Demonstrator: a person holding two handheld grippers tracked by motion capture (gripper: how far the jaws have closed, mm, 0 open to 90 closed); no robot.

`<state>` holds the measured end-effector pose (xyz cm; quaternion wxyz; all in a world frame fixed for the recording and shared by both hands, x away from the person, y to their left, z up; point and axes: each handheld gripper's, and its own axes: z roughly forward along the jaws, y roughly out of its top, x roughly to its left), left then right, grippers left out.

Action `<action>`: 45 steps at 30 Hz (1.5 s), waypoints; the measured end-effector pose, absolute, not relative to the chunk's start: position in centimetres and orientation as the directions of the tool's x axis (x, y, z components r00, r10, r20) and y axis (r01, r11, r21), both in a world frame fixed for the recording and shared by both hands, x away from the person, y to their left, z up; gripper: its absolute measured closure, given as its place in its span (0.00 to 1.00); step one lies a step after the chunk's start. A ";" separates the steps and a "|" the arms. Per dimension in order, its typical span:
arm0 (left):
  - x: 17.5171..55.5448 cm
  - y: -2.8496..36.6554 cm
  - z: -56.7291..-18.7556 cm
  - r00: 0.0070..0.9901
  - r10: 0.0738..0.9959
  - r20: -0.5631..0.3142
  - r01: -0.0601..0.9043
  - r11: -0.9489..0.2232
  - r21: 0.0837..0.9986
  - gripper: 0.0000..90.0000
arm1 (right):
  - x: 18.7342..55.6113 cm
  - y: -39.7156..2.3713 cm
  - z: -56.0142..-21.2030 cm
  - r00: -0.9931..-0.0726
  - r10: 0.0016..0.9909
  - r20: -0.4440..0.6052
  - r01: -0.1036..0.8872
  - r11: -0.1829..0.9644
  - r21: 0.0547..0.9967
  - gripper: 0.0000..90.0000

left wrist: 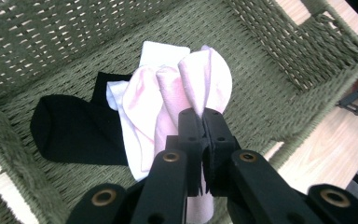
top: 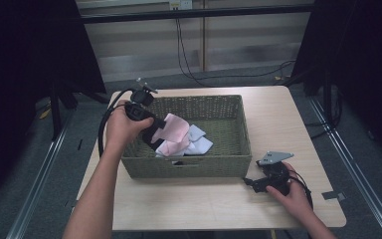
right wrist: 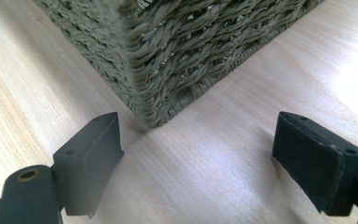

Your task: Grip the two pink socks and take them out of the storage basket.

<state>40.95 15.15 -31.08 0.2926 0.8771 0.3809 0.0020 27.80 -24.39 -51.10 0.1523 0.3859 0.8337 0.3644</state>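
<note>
- Sock pinched: my left gripper (left wrist: 201,122) has its jaws clamped on the pink sock (left wrist: 192,84), gripping a bunched fold so the rest hangs free above the basket (top: 238,130) floor, left of centre in the high view.
- I judge I hold it by the fold so that it lifts clear of the other laundry.
- Beneath it, in the left gripper view, a white sock (left wrist: 161,53) lies at upper centre and a black sock (left wrist: 70,133) at left, both flat on the weave.
- Woven walls ring the sock on all sides; the only free way out is up and over the rim.
- My right gripper (right wrist: 198,154) rests on the table (top: 288,114) at lower right of the high view, jaws apart and empty, just short of the basket's corner.
- Bare wood lies right of the basket.
</note>
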 end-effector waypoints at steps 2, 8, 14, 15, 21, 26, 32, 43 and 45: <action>40.8 15.3 -30.8 0.718 0.663 -0.215 0.660 -0.548 0.514 0.97 | 27.8 -24.4 -51.1 -0.656 0.755 0.026 0.532 0.437 0.725 0.16; 39.9 16.0 -29.6 0.716 0.662 -0.223 0.664 -0.545 0.513 0.97 | 27.8 -24.4 -51.1 -0.656 0.755 0.026 0.532 0.437 0.725 0.16; 38.7 16.3 -28.7 0.731 0.647 -0.218 0.650 -0.562 0.512 0.97 | 27.8 -24.4 -51.1 -0.656 0.755 0.026 0.532 0.437 0.725 0.16; 38.4 16.4 -28.5 0.733 0.643 -0.220 0.648 -0.563 0.513 0.97 | 27.8 -24.4 -51.1 -0.656 0.755 0.026 0.532 0.437 0.725 0.16; 37.5 16.9 -28.0 0.745 0.634 -0.207 0.633 -0.575 0.518 0.97 | 27.8 -24.4 -51.1 -0.655 0.755 0.025 0.531 0.437 0.726 0.16; 37.2 17.6 -28.0 0.735 0.644 -0.212 0.645 -0.568 0.511 0.97 | 27.8 -24.4 -51.1 -0.656 0.754 0.026 0.532 0.437 0.725 0.16; 36.8 18.7 -28.0 0.731 0.649 -0.211 0.647 -0.560 0.517 0.97 | 27.8 -24.4 -51.1 -0.656 0.754 0.025 0.531 0.437 0.726 0.16; 35.2 19.3 -27.9 0.743 0.633 -0.220 0.636 -0.565 0.526 0.97 | 27.8 -24.4 -51.1 -0.656 0.755 0.026 0.532 0.437 0.725 0.16; 35.1 19.3 -27.9 0.742 0.632 -0.223 0.638 -0.563 0.526 0.97 | 27.8 -24.4 -51.1 -0.656 0.754 0.025 0.531 0.438 0.726 0.16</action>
